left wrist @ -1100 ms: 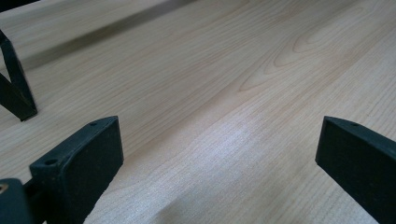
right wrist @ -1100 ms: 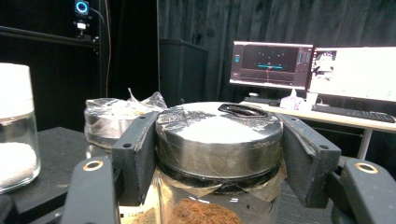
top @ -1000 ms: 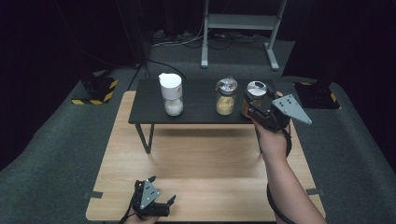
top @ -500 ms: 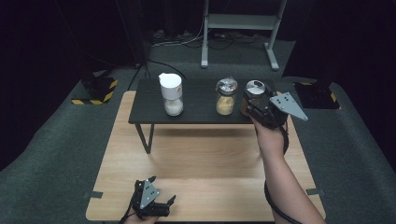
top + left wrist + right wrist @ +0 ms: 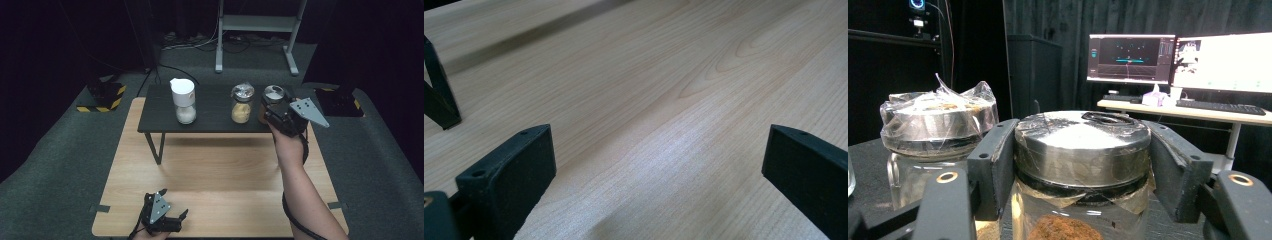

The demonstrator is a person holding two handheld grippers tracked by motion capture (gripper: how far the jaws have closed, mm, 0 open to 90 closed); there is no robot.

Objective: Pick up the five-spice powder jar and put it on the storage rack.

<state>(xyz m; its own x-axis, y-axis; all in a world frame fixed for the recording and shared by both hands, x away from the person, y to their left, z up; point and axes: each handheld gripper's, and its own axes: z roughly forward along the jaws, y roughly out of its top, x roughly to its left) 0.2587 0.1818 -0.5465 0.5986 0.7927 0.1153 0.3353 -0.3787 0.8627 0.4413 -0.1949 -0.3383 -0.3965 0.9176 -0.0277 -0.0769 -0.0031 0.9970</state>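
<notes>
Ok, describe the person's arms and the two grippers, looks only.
Both grippers are black. The left gripper carries a grey three-cornered plate dotted with small dark holes; its blocky jaws have small round holes on top. The right gripper bears a larger grey plate; brass-ringed holes show on its body. A black cable trails along the bare, sleeveless right forearm.

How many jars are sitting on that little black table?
3: a white-capped jar at the left, a jar with pale contents in the middle, and a metal-lidded jar at the right, gripped by the right claw.
</notes>
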